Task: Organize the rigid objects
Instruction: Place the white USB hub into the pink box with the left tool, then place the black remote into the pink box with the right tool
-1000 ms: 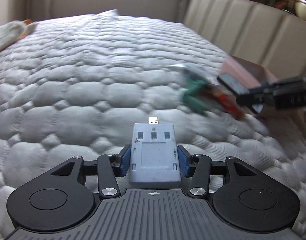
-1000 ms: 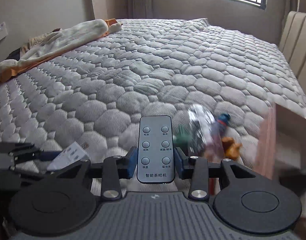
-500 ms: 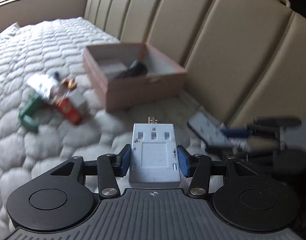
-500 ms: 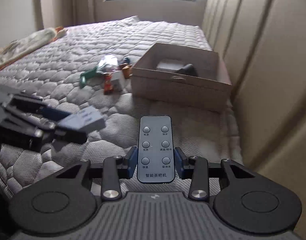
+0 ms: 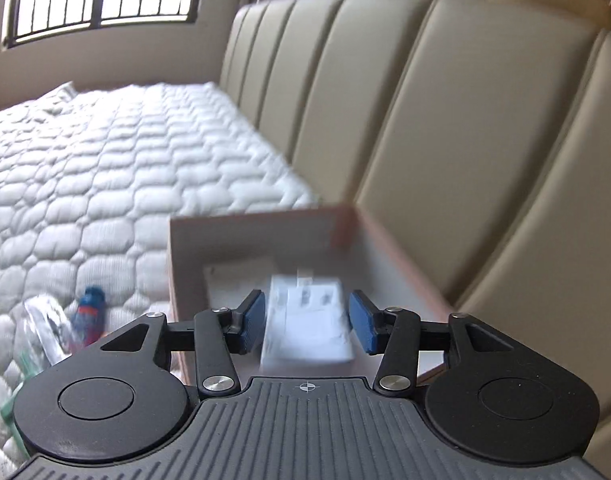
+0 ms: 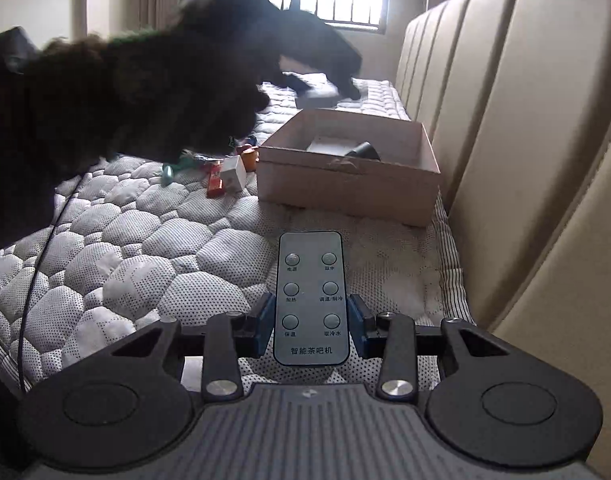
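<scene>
My left gripper (image 5: pixel 307 322) hangs over the open cardboard box (image 5: pixel 185 264). Its jaws stand apart, and the pale blue-grey device (image 5: pixel 307 320) sits blurred between them with gaps at both sides, seemingly released. In the right wrist view the left gripper (image 6: pixel 325 88) shows above the box (image 6: pixel 345 184) with the device (image 6: pixel 315 98) under it. My right gripper (image 6: pixel 310 320) is shut on a grey remote control (image 6: pixel 310 296), held low over the mattress in front of the box. A dark object (image 6: pixel 363 150) lies inside the box.
Small items lie on the quilted mattress (image 6: pixel 145 248) left of the box: a white cube (image 6: pixel 233 174), an orange packet (image 6: pixel 214 184), a green piece (image 6: pixel 169 172), a blue bottle (image 5: pixel 90 314). A beige padded headboard (image 6: pixel 525 160) runs along the right. A dark sleeve (image 6: pixel 125 92) fills the upper left.
My left gripper moved forward over the box and opened; the device is no longer gripped. My right gripper came closer to the box, still holding the remote.
</scene>
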`<state>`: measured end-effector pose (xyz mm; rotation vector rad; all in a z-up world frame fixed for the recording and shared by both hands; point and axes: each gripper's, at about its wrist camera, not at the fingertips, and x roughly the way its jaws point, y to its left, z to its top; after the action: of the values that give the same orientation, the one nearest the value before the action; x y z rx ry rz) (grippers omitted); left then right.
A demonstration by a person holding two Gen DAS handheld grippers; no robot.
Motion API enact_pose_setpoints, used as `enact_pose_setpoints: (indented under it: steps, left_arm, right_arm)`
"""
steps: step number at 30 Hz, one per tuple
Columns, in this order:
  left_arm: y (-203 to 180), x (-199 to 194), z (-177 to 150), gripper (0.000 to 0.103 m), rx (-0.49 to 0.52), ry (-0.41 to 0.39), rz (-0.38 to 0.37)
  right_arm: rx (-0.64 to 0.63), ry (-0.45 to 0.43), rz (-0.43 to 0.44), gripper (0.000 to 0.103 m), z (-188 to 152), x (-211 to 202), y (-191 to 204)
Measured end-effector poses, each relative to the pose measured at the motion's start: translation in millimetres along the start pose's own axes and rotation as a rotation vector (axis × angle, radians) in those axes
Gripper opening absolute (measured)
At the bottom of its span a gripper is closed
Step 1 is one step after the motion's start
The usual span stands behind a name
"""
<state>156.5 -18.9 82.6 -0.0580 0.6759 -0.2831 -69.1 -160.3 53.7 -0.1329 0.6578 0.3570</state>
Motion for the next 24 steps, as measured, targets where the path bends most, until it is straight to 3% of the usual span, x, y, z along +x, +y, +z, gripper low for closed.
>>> enact_pose_setpoints:
  steps: [2, 5, 11, 16, 20, 24]
  left_arm:
    - [0, 2, -8, 0.050, 0.011, 0.002, 0.030]
    - [10, -7, -18, 0.050, -0.017, 0.005, 0.014]
    - [29, -60, -49, 0.050, -0.003, -0.032, -0.028]
    - [57, -105, -79, 0.050, -0.055, -0.053, -0.031]
    - [85, -133, -102, 0.050, -0.089, -0.046, -0.013]
    - [111, -144, -117, 0.050, -0.122, -0.021, 0.009]
  right_arm:
    - [0.007, 0.007, -0.011, 0.038, -2, 2, -2]
    - [0.020, 0.019, -0.015, 0.038, -4, 6, -6]
    - [0.031, 0.062, -0.013, 0.038, -2, 23, -7]
    - [0.016, 0.089, -0.017, 0.038, 6, 33, -7]
    - [0.022, 0.063, -0.035, 0.038, 31, 35, -13]
    - [0.047, -0.038, -0.121, 0.038, 86, 43, -23]
